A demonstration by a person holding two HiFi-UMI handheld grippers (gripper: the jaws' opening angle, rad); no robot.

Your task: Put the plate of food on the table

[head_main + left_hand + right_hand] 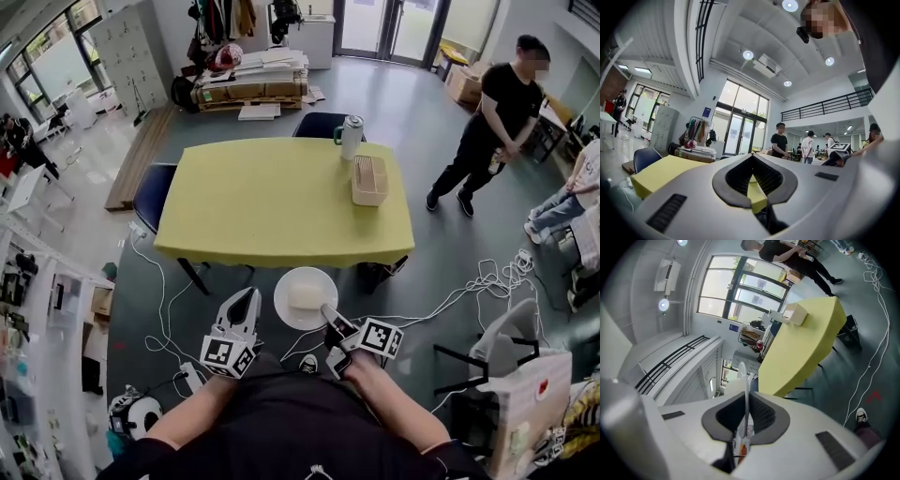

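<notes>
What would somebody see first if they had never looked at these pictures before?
The big yellow table fills the middle of the room, with a white bottle and a beige box near its far right corner. Just in front of it, the right gripper pinches the rim of a white plate carrying a pale block of food, held over the floor and not yet on the table.

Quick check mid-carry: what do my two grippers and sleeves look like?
Both the left gripper and right gripper have light grey shells with dark ribbed pads inside. Each carries a white cube printed with black square markers. You are wearing a black short-sleeved top.
</notes>
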